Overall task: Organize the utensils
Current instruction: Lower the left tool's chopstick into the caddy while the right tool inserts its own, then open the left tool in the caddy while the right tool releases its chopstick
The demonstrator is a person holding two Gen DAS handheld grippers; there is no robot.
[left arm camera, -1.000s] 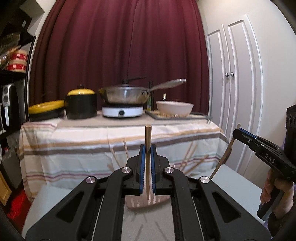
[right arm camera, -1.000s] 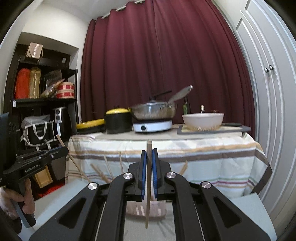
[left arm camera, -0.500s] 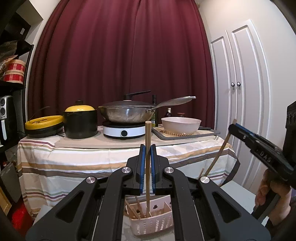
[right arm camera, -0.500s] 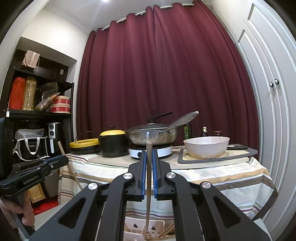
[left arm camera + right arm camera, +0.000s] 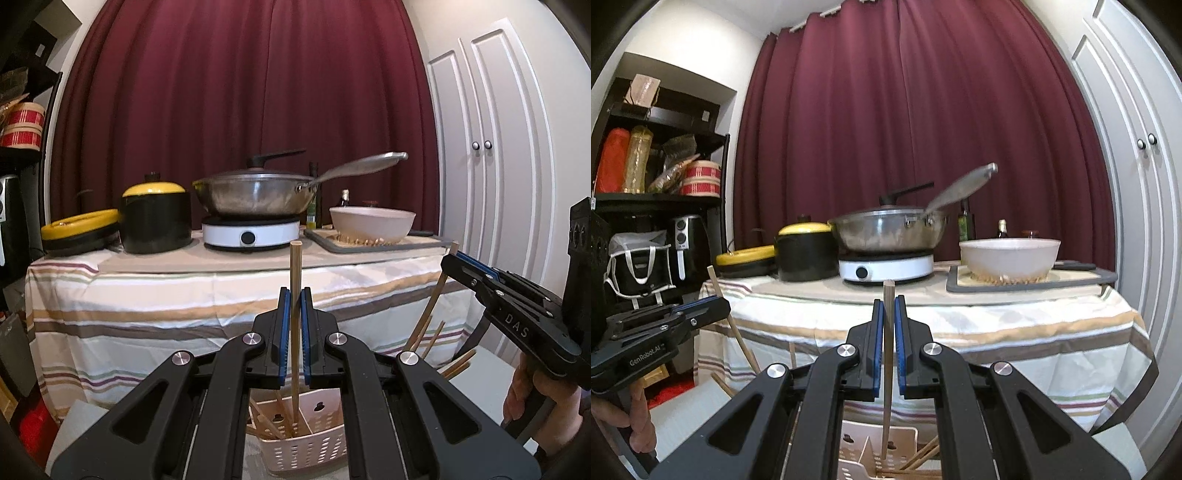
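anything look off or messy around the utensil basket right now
Nothing spilled or damaged. The one untidy thing: chopsticks in the slotted basket lean and splay at different angles instead of standing straight. The left gripper and right gripper each hold one chopstick upright above it.

Maroon curtain behind striped-clothed table; white cupboard doors right.

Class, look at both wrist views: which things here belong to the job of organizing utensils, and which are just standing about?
Part of the job:
- left hand-held gripper, shut on a chopstick
- right hand-held gripper, shut on a second chopstick
- slotted utensil basket holding more chopsticks

Just standing about:
- wok
- white bowl
- black pot
- striped tablecloth
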